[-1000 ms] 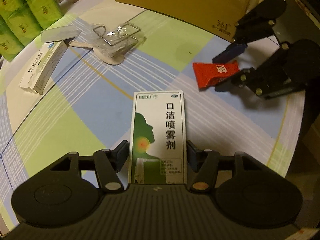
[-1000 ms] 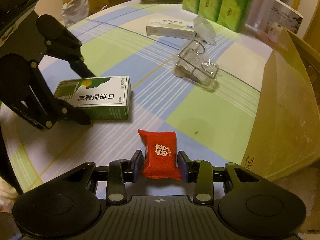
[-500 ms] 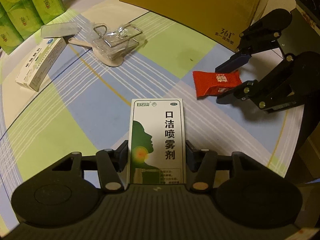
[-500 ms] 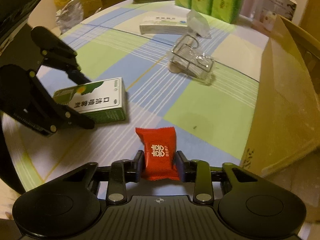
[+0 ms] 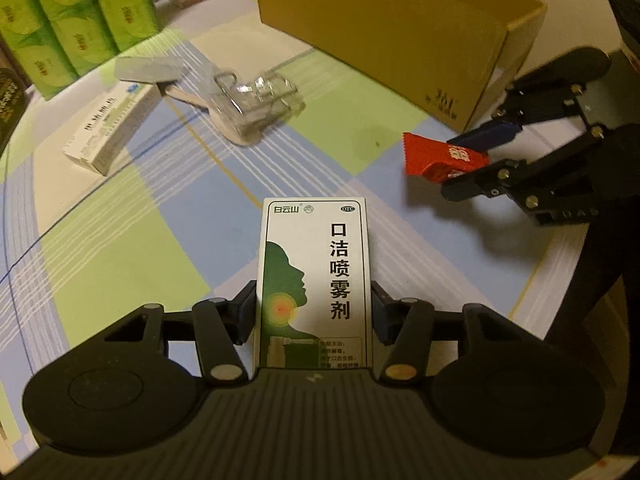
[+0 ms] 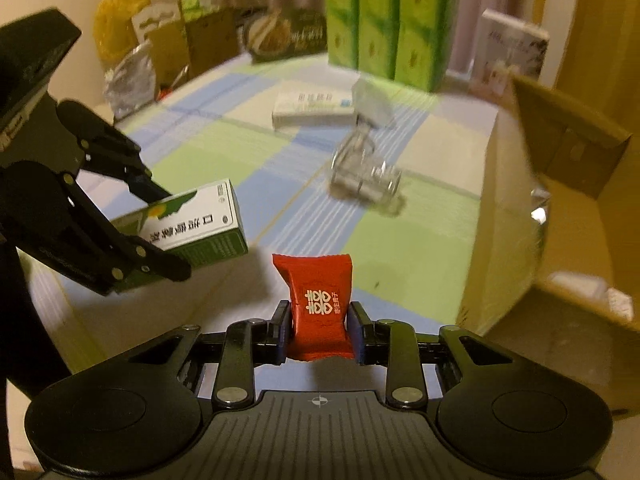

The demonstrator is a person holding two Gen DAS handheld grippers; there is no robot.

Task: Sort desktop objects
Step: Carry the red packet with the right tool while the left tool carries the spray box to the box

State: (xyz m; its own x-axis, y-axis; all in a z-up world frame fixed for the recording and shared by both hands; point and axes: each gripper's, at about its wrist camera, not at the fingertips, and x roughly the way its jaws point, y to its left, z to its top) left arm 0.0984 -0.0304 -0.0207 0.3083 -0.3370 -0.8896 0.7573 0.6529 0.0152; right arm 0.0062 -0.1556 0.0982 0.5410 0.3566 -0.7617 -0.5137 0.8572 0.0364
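The left gripper [image 5: 314, 312] is clamped on a mouth-spray carton [image 5: 314, 280], its two pads pressing the long side walls near the carton's lower half. In the left wrist view the carton stands lengthwise away from the camera, held clear above the checked tablecloth [image 5: 120, 248]; its white face carries a green head in profile with a red and yellow glow at the throat, bold black Chinese characters running down the right side, a small brand line at top left and an oval mark at top right. To the right, the right gripper [image 5: 476, 160] pinches a red candy packet [image 5: 440, 158] with a serrated end, lifted off the cloth just in front of a brown cardboard box [image 5: 400, 40]. Farther back lie a clear plastic clip [image 5: 256, 98], a white medicine box [image 5: 112, 128] and green tissue packs [image 5: 76, 12]. In the right wrist view the right gripper [image 6: 319, 326] is closed on the red candy packet [image 6: 316, 304], pads squeezing its lower sides; the wrapper is glossy red with a white double-happiness emblem and small white characters beside it. At left the left gripper [image 6: 160, 236] carries the mouth-spray carton [image 6: 192, 224] tilted in the air, its green side panel showing. The cardboard box [image 6: 512, 216] fills the right edge, one flap raised; the background is blurred.
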